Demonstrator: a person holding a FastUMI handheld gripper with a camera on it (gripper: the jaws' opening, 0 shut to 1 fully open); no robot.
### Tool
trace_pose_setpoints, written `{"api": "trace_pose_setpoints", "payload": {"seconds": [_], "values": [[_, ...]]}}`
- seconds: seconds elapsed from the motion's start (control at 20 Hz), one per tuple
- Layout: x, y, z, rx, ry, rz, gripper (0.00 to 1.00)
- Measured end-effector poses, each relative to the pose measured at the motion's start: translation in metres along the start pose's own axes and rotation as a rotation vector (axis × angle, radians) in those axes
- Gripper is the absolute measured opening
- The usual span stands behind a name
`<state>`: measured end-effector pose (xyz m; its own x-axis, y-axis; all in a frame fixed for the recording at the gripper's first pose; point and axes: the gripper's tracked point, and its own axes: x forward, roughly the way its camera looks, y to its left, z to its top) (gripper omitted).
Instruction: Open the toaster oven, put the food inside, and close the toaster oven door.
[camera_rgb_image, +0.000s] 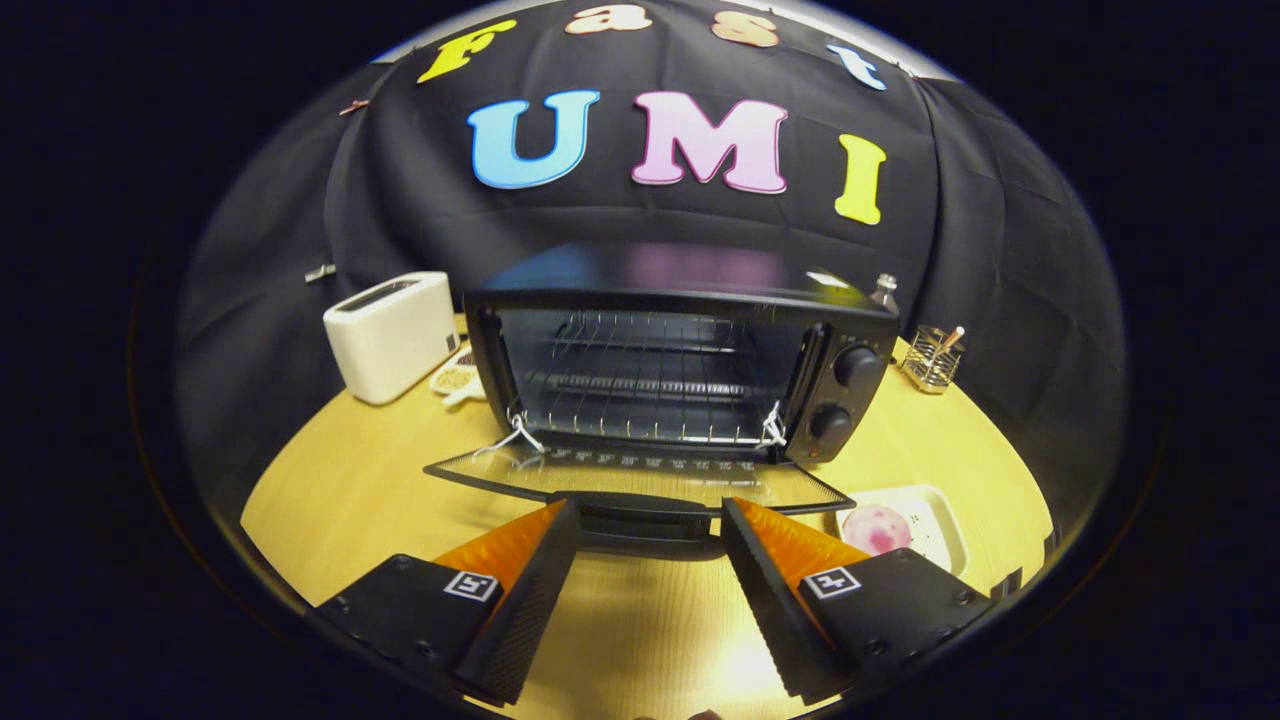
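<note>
Hand-held gripper (650, 520) spread behind lowered oven door (640, 478).

The toaster oven (680, 350) stands open, its door (640, 478) folded down flat over the tabletop (350, 480), so the mouth is free from the front. Inside, a wire rack (640, 400) crosses the cavity, with room above it. The gripper (650, 520) is spread wide with nothing between its fingers, its tips at the door's handle (645, 507). A white toaster (392, 333) flanks the oven's left side; a dish (935, 520) with pink food (876, 529) lies just beside the right finger. A wire holder (932, 358) stands at the far right.
</note>
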<state>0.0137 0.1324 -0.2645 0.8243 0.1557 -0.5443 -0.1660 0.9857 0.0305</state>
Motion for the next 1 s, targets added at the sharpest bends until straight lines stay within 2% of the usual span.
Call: {"api": "trace_pose_setpoints", "payload": {"seconds": [0.1,0.2,0.45,0.7,1.0], "values": [[0.002,0.005,-0.026,-0.063,0.060,0.033,0.97],[-0.003,0.001,-0.037,-0.069,0.074,0.044,0.99],[-0.018,-0.020,-0.011,-0.025,0.023,0.056,0.98],[-0.035,-0.093,0.024,-0.014,-0.018,0.041,0.98],[-0.037,-0.224,0.026,-0.030,0.053,-0.061,0.98]]}}
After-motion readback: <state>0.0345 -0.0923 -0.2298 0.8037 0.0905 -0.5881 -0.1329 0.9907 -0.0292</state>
